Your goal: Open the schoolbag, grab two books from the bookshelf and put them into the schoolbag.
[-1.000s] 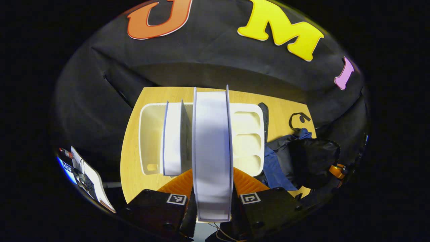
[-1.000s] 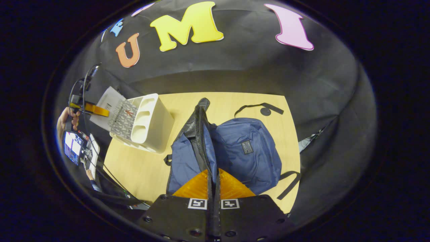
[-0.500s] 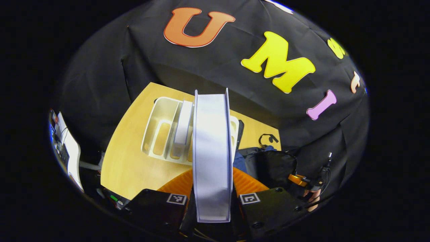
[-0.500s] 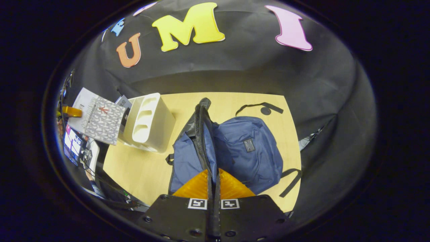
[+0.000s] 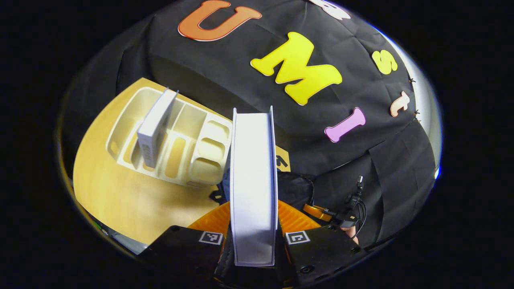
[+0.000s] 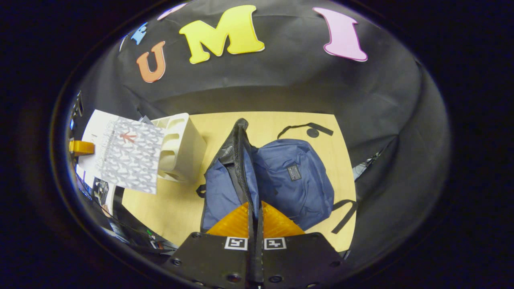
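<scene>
1. Two grippers are seen, one in each of the person's hands.
2. A book (image 5: 253, 180) is squeezed between both fingers of the left gripper (image 5: 253, 237), which are held apart just as wide as the book is thick. Its page edge is turned to the camera.
3. In the right gripper view, the same book (image 6: 128, 154) is held up in the air, off the table (image 6: 172, 208), in front of the bookshelf (image 6: 182, 144). Its patterned cover is seen, and the left gripper (image 6: 80, 147) is at its far left edge.
4. A second book (image 5: 154, 128) is left standing, tilted, in the white bookshelf (image 5: 200, 154).
5. The fingers of the right gripper (image 6: 254, 224) are pressed almost together on the zipper edge of the schoolbag (image 6: 297, 180). That edge is held up, so the flap is lifted.
6. The blue schoolbag is laid on the table, just right of the bookshelf.
7. In the left gripper view, the right gripper (image 5: 317, 212) is seen low down with a bit of a hand (image 5: 350, 233) by it.
</scene>
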A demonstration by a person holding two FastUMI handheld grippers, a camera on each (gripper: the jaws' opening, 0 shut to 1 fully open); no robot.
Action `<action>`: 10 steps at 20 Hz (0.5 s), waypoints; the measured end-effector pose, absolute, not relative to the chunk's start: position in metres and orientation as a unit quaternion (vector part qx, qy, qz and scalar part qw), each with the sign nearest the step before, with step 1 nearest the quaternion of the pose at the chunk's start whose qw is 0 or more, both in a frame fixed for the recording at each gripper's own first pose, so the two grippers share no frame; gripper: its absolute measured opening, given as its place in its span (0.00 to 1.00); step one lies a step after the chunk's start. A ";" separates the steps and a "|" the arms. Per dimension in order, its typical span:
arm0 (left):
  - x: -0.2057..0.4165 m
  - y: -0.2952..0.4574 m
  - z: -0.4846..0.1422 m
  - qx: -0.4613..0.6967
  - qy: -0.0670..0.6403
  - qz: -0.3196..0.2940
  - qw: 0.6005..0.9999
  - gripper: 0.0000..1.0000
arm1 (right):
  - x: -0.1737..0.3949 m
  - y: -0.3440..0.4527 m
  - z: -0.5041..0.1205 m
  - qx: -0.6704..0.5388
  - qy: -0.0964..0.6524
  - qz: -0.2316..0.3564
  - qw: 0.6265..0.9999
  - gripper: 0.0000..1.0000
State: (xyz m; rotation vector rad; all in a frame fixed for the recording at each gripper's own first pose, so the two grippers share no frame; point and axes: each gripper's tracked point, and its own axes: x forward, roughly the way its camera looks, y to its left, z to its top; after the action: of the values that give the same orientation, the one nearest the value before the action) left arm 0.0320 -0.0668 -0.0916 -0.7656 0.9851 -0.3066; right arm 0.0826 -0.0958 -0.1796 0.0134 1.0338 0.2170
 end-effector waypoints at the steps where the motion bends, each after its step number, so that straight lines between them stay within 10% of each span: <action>1: 0.031 -0.083 -0.101 -0.361 0.456 -0.149 0.800 0.42 | 0.083 -0.094 -0.180 0.007 0.494 0.103 0.864 0.00; 10: 0.022 -0.199 -0.203 -0.372 0.465 -0.155 0.788 0.43 | 0.090 -0.097 -0.174 0.020 0.493 0.097 0.864 0.00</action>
State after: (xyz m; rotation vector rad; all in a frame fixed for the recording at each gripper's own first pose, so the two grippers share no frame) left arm 0.0218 -0.1986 -0.2028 -0.8018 1.0012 -0.3331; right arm 0.0901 -0.0974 -0.1736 0.0426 1.0333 0.2036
